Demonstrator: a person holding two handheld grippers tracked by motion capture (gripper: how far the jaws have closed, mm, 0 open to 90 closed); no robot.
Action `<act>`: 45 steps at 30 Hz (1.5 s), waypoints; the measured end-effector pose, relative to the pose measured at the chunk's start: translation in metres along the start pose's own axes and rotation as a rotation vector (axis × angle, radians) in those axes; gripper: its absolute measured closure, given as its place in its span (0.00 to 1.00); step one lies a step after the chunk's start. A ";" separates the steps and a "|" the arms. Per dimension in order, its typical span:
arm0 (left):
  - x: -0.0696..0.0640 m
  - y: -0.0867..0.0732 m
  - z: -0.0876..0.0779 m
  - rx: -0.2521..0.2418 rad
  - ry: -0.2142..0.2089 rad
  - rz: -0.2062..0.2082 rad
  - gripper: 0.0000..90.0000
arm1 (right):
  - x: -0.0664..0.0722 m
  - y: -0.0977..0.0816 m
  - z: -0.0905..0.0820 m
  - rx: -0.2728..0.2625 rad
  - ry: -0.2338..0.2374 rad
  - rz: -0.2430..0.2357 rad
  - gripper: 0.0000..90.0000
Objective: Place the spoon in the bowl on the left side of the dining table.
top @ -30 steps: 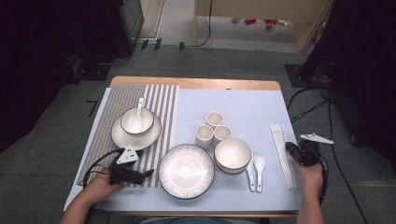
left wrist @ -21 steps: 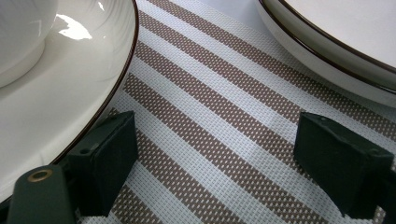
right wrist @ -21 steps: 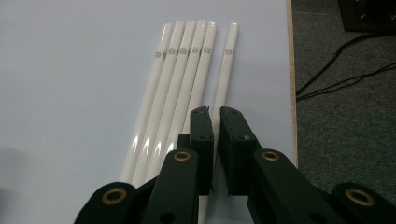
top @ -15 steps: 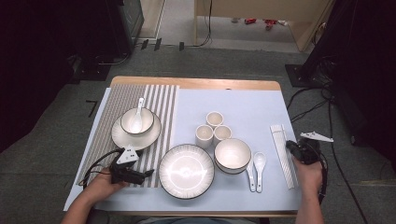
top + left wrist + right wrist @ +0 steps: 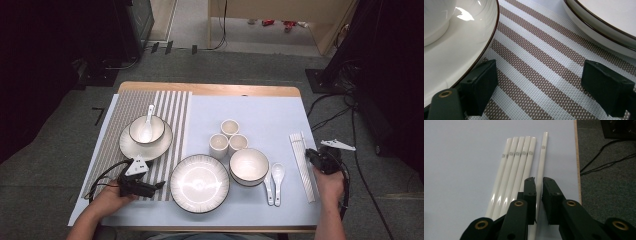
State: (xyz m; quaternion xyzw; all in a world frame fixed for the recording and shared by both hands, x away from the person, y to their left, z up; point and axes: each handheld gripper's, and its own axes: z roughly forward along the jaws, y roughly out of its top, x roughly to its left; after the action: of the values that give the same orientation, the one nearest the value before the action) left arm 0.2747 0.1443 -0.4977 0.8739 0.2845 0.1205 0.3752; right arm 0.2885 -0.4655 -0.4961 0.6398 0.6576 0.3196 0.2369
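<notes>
White chopsticks (image 5: 517,167) lie in a row near the right edge of the table (image 5: 210,89). The right gripper (image 5: 538,185) has its two black jaws pulled close around the one chopstick (image 5: 541,167) that lies a little apart from the other four. The jaws have just opened a tiny bit, and I cannot tell if the pads press on the stick. Nothing on the table has moved since the earlier pictures, and both hands are in the same spots.

The left gripper (image 5: 539,82) rests on the striped mat (image 5: 541,62) with its jaws spread wide and nothing between them. One jaw is just beside the rim of the plate with a bowl (image 5: 146,141), and the big plate (image 5: 199,183) is near the other.

Right of the chopsticks the blue cloth (image 5: 461,157) ends at the table edge, with grey floor (image 5: 609,182) and cables beyond. Two spoons (image 5: 274,181) lie to their left, with bare cloth between.
</notes>
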 end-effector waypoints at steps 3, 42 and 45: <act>0.000 0.000 0.000 0.000 0.000 0.000 0.15 | 0.001 -0.002 -0.002 0.006 0.000 -0.001 0.90; 0.000 0.000 0.000 0.000 0.001 0.000 0.15 | 0.010 -0.004 -0.005 0.014 -0.062 0.042 0.95; 0.000 0.000 0.000 0.000 0.001 0.000 0.15 | 0.009 -0.002 -0.006 0.018 -0.056 0.040 0.95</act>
State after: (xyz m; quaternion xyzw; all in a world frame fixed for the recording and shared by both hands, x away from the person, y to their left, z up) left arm 0.2746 0.1443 -0.4977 0.8739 0.2847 0.1208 0.3751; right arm 0.2822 -0.4568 -0.4932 0.6638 0.6404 0.3004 0.2431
